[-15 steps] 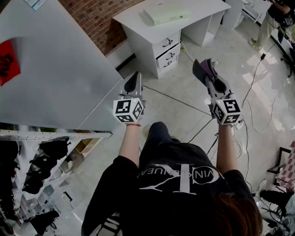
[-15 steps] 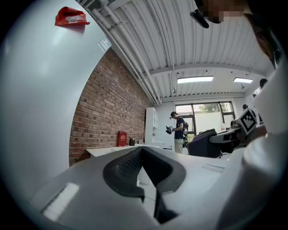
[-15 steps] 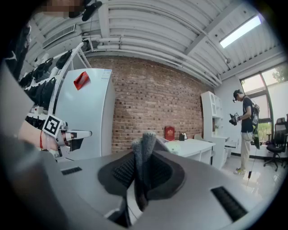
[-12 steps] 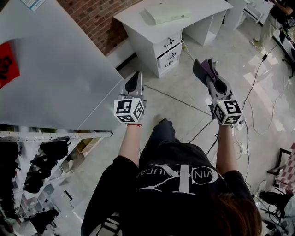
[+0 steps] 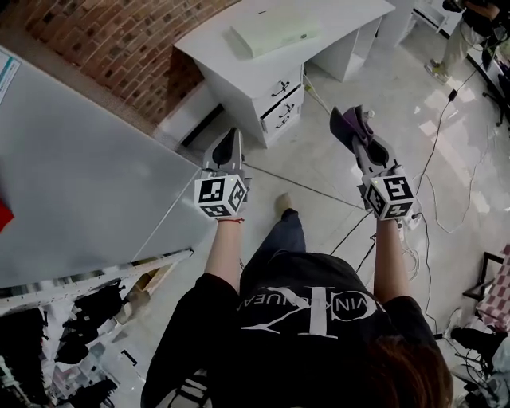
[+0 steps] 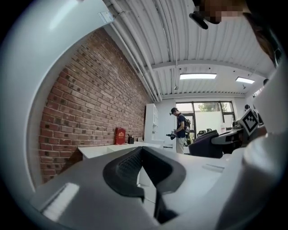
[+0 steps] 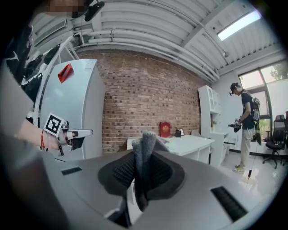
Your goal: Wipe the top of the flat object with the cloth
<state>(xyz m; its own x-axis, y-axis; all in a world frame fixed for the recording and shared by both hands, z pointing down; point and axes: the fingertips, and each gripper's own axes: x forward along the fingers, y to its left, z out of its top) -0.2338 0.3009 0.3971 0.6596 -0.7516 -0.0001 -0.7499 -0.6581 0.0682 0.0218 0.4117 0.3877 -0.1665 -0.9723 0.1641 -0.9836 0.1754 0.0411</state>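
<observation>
Cloth (image 5: 345, 119) is clamped in the right tongs (image 5: 358, 131), its fold projecting past the pads, likely to meet the top first. Left tongs (image 5: 231, 142) are together, empty. The flat box (image 5: 275, 33) lies on the white surface (image 5: 351, 14), well ahead.

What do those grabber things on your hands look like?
The left gripper and right gripper are grey with dark ribbed pads. Each carries a white cube printed with black square markers. The person wears a black short-sleeved T-shirt and a red wrist string.
</observation>
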